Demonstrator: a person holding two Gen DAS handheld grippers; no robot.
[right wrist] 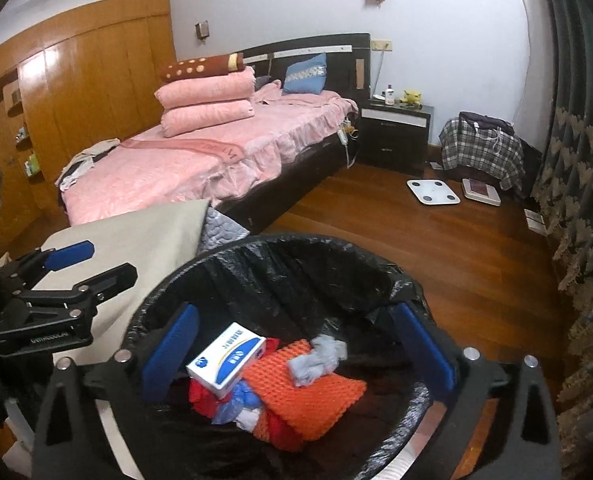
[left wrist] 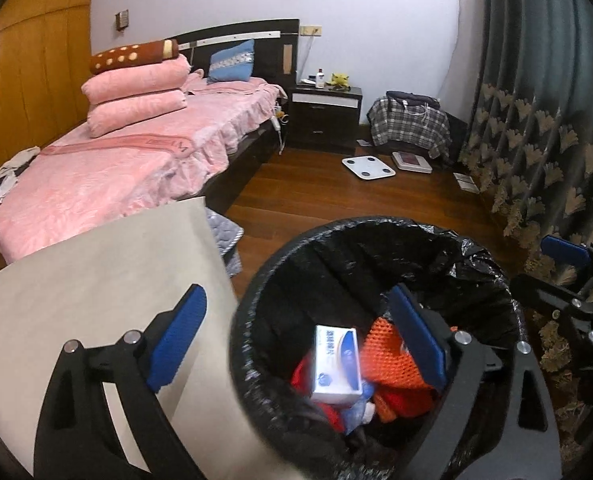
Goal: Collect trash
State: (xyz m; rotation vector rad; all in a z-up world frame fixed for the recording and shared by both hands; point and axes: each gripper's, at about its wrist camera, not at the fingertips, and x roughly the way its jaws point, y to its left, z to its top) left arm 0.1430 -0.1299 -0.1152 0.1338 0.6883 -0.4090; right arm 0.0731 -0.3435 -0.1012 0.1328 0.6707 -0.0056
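A lived-in bedroom in a home.

A bed (right wrist: 216, 160) with a pink frilled cover and dark headboard is the centrepiece. Folded pink blankets (right wrist: 206, 100) and a blue cushion (right wrist: 306, 74) lie on it. Just beside its head stands a dark nightstand (right wrist: 394, 134); beyond that, a white bathroom scale (right wrist: 433, 192) on the wooden floor (right wrist: 436, 248). Wood-panelled wardrobe doors (right wrist: 88, 92) line the bed's far side; patterned curtains (right wrist: 580, 184) hang opposite.

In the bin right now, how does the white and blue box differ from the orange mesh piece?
The box is rigid, printed and rectangular; the orange mesh piece is soft, netted and unprinted. The box lies tilted on top at the left of the pile; the mesh spreads flatter to its right, with a grey wad on it. Both lie loose in the black-lined bin, in neither claw.
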